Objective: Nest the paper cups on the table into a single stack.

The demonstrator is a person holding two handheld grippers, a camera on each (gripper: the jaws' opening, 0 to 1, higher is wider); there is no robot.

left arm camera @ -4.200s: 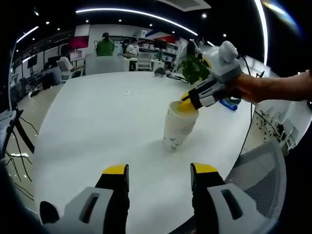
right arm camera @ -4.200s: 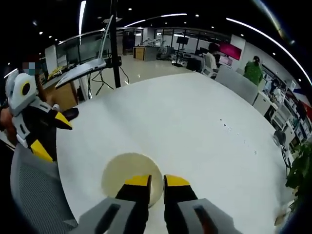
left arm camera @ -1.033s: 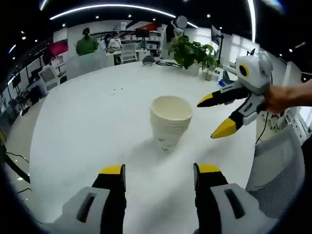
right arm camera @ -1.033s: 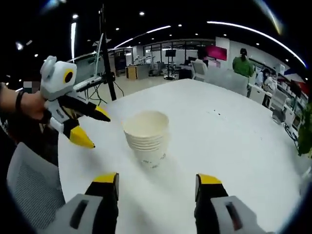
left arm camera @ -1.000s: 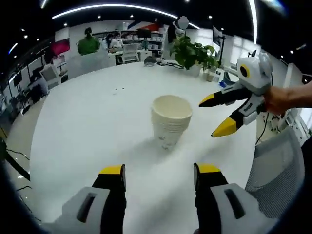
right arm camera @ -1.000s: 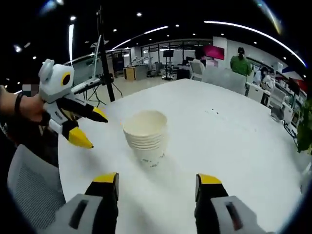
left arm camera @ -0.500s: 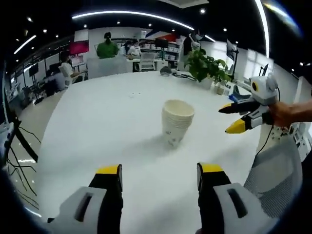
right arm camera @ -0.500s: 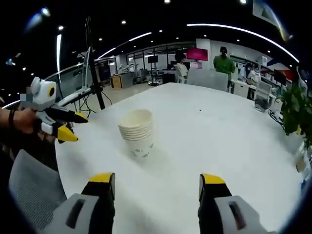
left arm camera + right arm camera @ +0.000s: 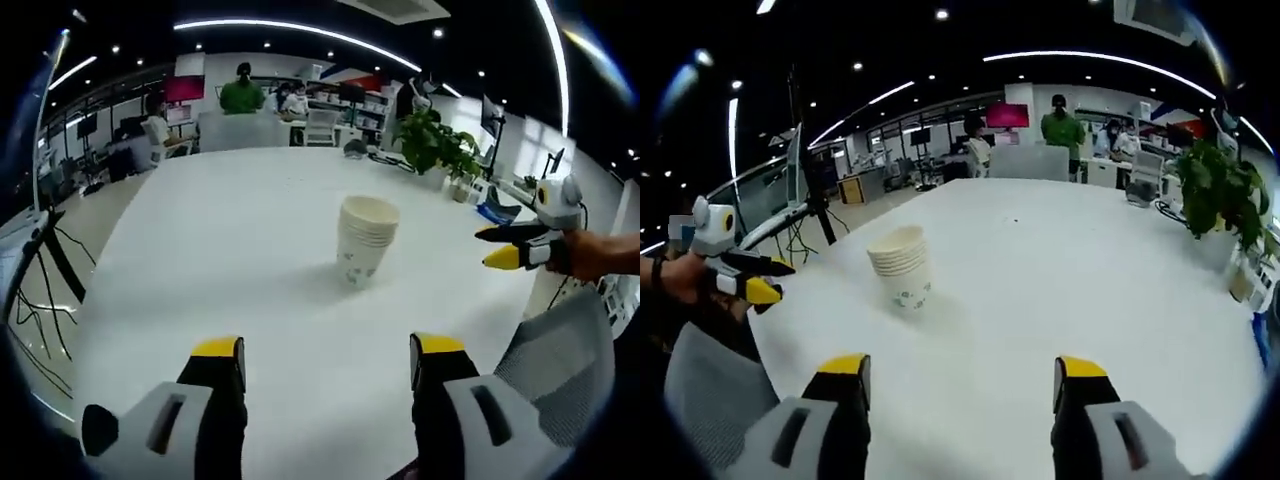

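Observation:
A single stack of cream paper cups (image 9: 365,240) stands upright on the white table (image 9: 200,260), well beyond my left gripper (image 9: 326,352), whose jaws are wide apart and hold nothing. The right gripper view has the same cup stack (image 9: 902,266) left of centre, far ahead of my open, empty right gripper (image 9: 959,372). Each gripper appears in the other's view, held back at the table's edge: the right gripper (image 9: 505,247) at the right, the left gripper (image 9: 755,280) at the left, both away from the cups.
A grey mesh chair back (image 9: 555,355) sits at the near table edge. A potted plant (image 9: 432,142) stands at the far side of the table. People, desks and screens fill the office behind. A tripod stand (image 9: 810,190) rises by the table's left side.
Both grippers have drawn back from the cup stack, which now looks smaller and farther away. The stack itself stays where it stood.

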